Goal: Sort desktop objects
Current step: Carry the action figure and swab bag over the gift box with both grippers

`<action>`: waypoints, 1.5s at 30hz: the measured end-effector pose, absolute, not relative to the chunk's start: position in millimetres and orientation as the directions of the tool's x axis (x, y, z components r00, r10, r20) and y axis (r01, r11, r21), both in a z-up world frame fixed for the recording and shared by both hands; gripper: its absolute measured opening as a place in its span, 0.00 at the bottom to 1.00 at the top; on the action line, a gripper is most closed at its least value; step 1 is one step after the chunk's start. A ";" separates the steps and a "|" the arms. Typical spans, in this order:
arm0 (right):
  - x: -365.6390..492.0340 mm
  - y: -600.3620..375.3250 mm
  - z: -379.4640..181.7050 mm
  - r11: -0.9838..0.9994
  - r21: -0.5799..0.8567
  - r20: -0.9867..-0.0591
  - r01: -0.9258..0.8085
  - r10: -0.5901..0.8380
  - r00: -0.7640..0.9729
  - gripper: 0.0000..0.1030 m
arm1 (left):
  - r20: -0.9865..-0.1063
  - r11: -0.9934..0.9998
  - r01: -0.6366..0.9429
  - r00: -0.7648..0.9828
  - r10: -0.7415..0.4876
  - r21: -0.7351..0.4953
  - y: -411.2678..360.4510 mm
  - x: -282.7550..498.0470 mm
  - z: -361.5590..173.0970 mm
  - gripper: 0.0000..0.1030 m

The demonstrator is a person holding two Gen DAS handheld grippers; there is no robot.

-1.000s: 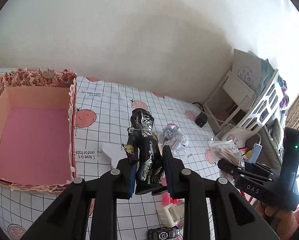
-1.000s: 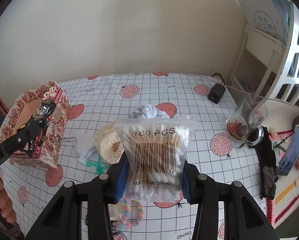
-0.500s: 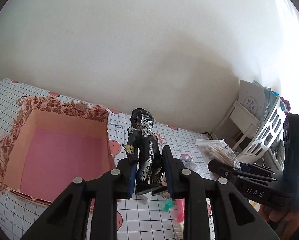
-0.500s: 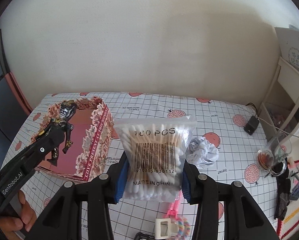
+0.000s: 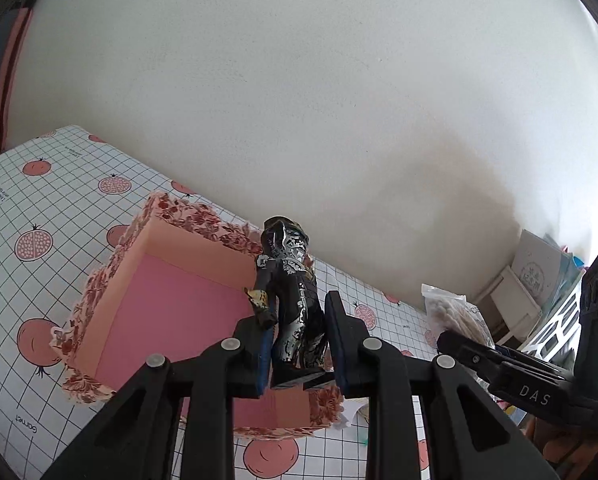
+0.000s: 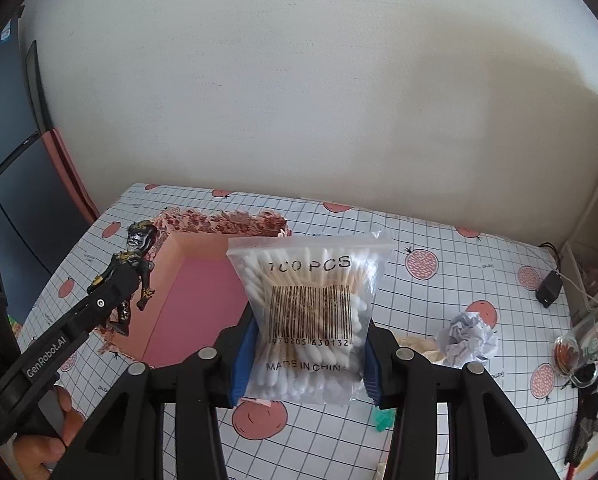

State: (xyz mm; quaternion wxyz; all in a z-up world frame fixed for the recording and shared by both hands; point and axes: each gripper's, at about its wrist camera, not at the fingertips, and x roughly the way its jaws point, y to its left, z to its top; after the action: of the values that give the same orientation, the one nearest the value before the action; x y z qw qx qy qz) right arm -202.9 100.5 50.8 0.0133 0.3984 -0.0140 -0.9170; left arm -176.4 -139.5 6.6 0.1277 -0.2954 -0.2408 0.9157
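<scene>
The left gripper (image 5: 299,344) pinches a black-and-silver toy figurine (image 5: 293,300) upright above the open pink cardboard box with a floral paper rim (image 5: 99,288). The right gripper (image 6: 305,354) clamps a clear plastic bag of cotton swabs (image 6: 309,320) over the box's near right edge. A crumpled white paper ball (image 6: 469,338) lies well apart on the grid-patterned tablecloth (image 6: 439,288).

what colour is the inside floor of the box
Pink, with paler peach inner walls; the box shows best in the left wrist view.

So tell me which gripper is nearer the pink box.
Left. The left gripper holds the figurine over the pink box; the right gripper, holding the cotton swabs, hangs beside it.
</scene>
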 end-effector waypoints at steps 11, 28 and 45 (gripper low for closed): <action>-227.3 57.3 28.3 -0.994 0.055 -0.760 0.093 -0.102 -0.642 0.47 | -0.542 -0.824 0.052 -0.777 0.321 -0.564 -178.6 -179.0 -16.5 0.25; -247.0 30.2 -13.3 -0.989 0.072 -0.819 0.127 -0.131 -0.558 0.47 | -0.648 -0.815 0.152 -0.693 0.316 -0.560 -184.1 -189.4 -46.4 0.25; -251.4 27.9 -23.0 -0.991 0.049 -0.851 0.127 -0.108 -0.514 0.48 | -0.657 -0.816 0.147 -0.678 0.328 -0.559 -180.7 -192.6 -51.4 0.25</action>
State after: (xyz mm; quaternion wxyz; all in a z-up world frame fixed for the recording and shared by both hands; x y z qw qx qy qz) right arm -251.4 27.9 -23.0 0.0673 0.4881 0.0096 -0.8701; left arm -192.6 -180.7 -51.4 0.0523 -0.3975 -0.2984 0.8661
